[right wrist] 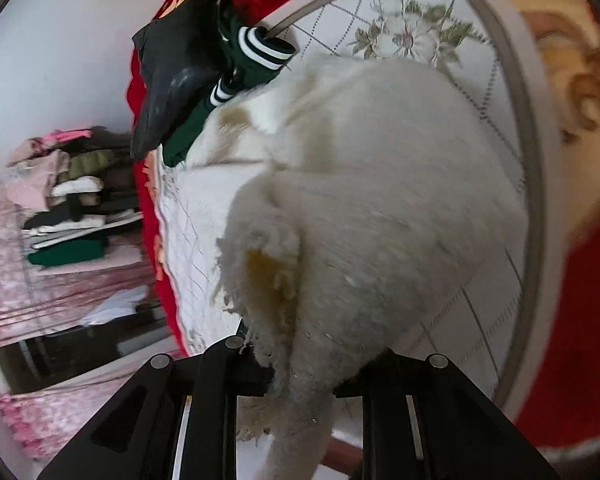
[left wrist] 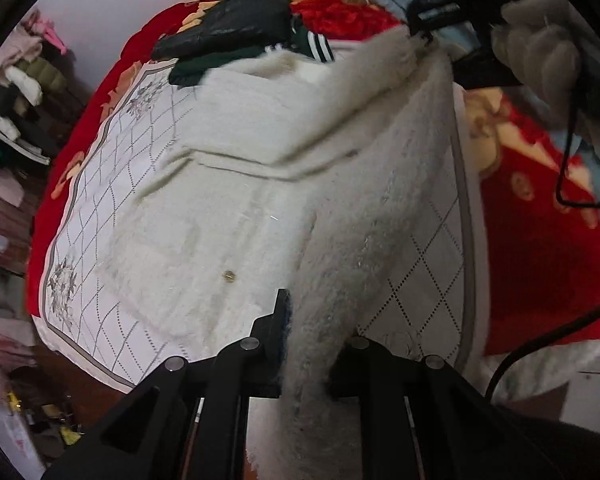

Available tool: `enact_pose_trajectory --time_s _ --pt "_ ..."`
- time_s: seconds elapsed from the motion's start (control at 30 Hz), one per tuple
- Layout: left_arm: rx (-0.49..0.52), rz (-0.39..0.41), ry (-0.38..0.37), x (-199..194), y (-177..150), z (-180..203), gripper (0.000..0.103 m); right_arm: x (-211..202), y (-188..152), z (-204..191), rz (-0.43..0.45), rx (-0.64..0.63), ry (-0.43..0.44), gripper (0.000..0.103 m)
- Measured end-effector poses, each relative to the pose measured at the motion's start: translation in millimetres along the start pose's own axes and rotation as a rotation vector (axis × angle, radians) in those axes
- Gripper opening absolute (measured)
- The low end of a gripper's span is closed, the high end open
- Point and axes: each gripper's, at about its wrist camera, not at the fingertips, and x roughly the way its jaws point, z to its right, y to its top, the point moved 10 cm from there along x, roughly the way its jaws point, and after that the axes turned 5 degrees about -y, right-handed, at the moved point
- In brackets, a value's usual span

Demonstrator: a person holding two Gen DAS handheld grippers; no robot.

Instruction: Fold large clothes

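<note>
**Both grippers clamped on the white fleece coat over the bed**

Left wrist view: The left gripper (left wrist: 306, 344) is closed on a thick fold of the white fleece coat (left wrist: 228, 184). The fabric fills the whole gap between the jaws and hangs down past them toward the camera. Only one finger (left wrist: 281, 320), with a blue pad, is visible at the left of the fold; the other is hidden behind the fleece. The rest of the coat lies spread on a white quilted cover (left wrist: 96, 216) with a diamond pattern, on top of a red blanket (left wrist: 540, 248) on the bed. A small button (left wrist: 229, 276) shows on the flat part. At the far end the right gripper (left wrist: 420, 28) pinches another edge of the same coat and holds it lifted above the bed. Dark green and black clothes (left wrist: 236, 32) lie just beyond the coat.

Right wrist view: The right gripper (right wrist: 296, 364) is clenched on a bunched edge of the coat (right wrist: 380, 200), with a frayed, yellowish patch (right wrist: 268, 272) beside the jaws. The picture is blurred. A green garment with striped cuffs (right wrist: 256, 52) touches the coat's far side. A pile of folded clothes (right wrist: 76, 192) stands at the left.
</note>
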Motion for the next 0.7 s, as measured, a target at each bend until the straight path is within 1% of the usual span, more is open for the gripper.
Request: enact_pose_trajectory --time_s 0.03,0.07,0.1,0.13,0.2,0.23,0.3,0.4,0.47,0.5,0.53,0.57,0.6,0.67,0.7 --pt "-0.008 0.008 -0.013 -3 5 -13 0.010 -8 -4 -4 0.003 0.002 -0.031 0.021" --pt "-0.020 0.019 -0.020 -5 11 -27 0.010 -10 -7 -12 0.005 0.012 -0.042 0.021" --pt "-0.047 0.031 -0.026 -3 21 -49 0.010 -9 -8 -23 0.005 0.028 -0.050 0.021" --pt "-0.068 0.038 -0.027 1 28 -66 0.010 -4 -5 -37 0.005 0.038 -0.062 0.021" --pt "-0.096 0.046 -0.011 11 40 -97 0.012 19 5 -80 0.005 0.051 -0.083 0.022" --pt "-0.120 0.051 0.005 20 47 -121 0.013 27 7 -89 0.006 0.053 -0.089 0.022" --pt "-0.187 0.058 0.020 42 62 -166 0.015 55 24 -121 0.012 0.051 -0.119 0.023" --pt "-0.250 0.050 0.058 76 70 -216 0.016 109 47 -164 0.003 0.037 -0.179 0.025" --pt "-0.293 0.029 0.080 107 67 -247 0.016 151 59 -183 -0.024 0.016 -0.241 0.026" --pt "-0.304 0.014 0.085 118 64 -256 0.016 166 64 -188 -0.025 0.011 -0.269 0.026" --pt "-0.327 0.003 0.080 131 60 -266 0.016 185 68 -192 -0.030 -0.002 -0.320 0.026" --pt "-0.356 -0.015 0.063 147 55 -275 0.017 196 71 -195 -0.031 -0.014 -0.347 0.027" --pt "-0.363 -0.029 0.052 154 52 -280 0.017 210 74 -198 -0.028 -0.028 -0.382 0.030" --pt "-0.409 -0.050 -0.011 172 47 -289 0.019 228 79 -201 -0.033 -0.040 -0.421 0.040" --pt "-0.436 -0.059 -0.046 176 46 -293 0.022 230 78 -203 -0.043 -0.040 -0.422 0.052"
